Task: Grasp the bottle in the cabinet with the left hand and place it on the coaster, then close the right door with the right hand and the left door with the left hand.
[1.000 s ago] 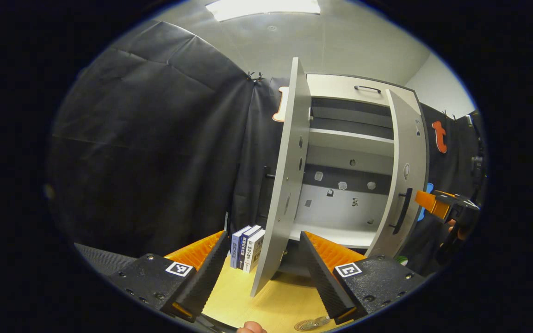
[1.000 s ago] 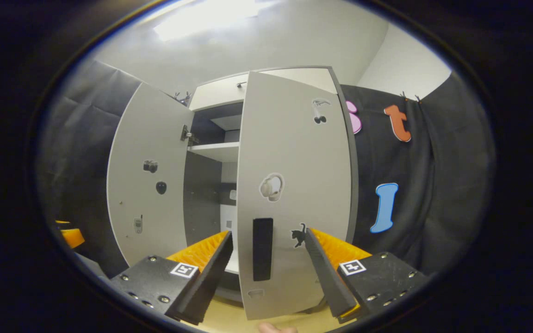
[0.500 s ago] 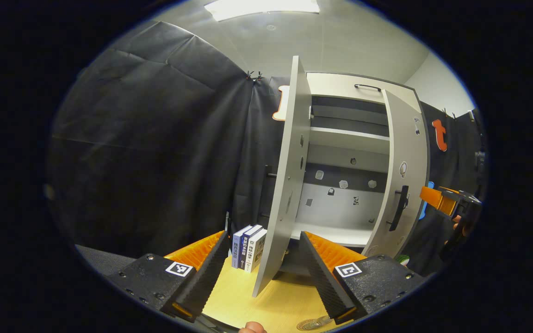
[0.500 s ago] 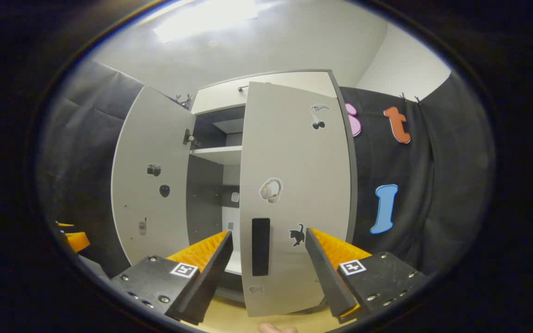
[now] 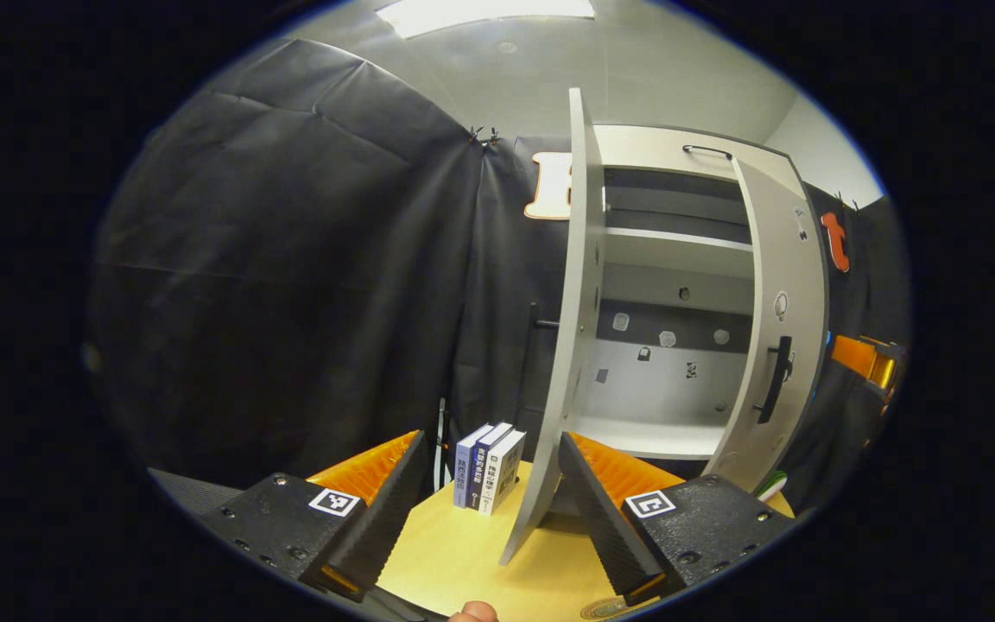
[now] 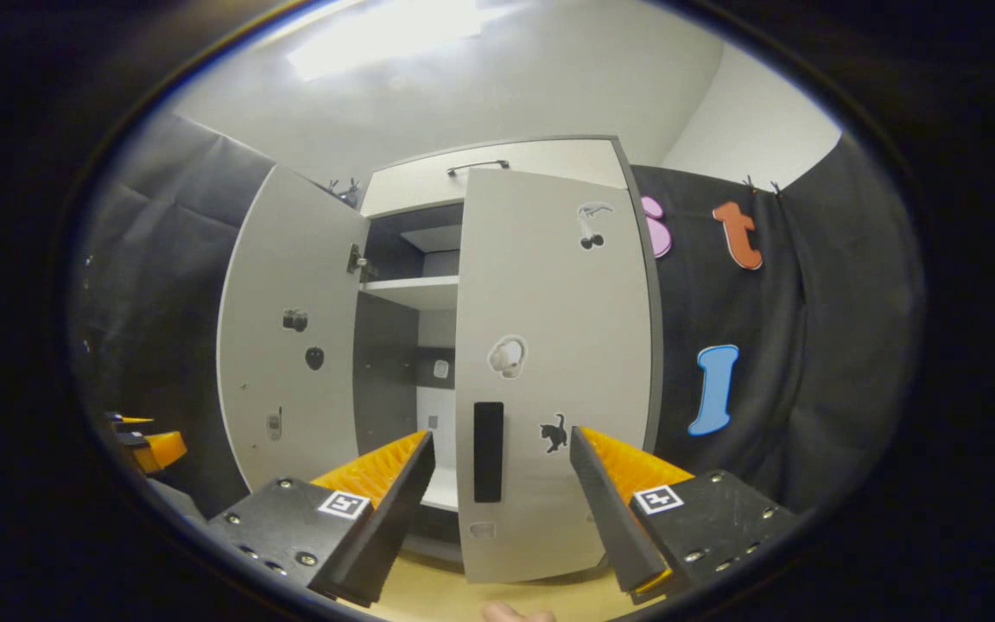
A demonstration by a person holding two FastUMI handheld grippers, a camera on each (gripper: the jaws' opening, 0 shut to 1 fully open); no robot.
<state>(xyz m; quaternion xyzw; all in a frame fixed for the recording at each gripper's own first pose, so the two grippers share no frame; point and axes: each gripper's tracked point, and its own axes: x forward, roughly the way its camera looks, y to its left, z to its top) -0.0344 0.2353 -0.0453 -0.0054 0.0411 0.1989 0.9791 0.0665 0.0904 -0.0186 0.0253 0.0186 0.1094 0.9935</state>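
The grey cabinet (image 5: 662,380) stands on a wooden table (image 5: 463,561). Its left door (image 5: 571,345) stands wide open, edge-on to my left gripper (image 5: 489,510), which is open and holds nothing. The right door (image 6: 549,363), with its dark handle (image 6: 487,451), is swung most of the way in. My right gripper (image 6: 497,510) is open just in front of it, the handle showing between the fingers. I cannot tell whether it touches the door. A round coaster (image 5: 605,609) peeks out at the bottom edge. The lower cabinet shelf (image 5: 653,436) is bare.
Three books (image 5: 489,466) stand on the table left of the cabinet. A small green and white thing (image 5: 770,485) shows low behind the right door. The right gripper (image 5: 865,363) appears at the far right, the left gripper (image 6: 148,445) at the far left.
The right door has swung further toward the cabinet, with the right gripper following it. The cabinet has slid rightward in the left gripper view. Both grippers stay open.
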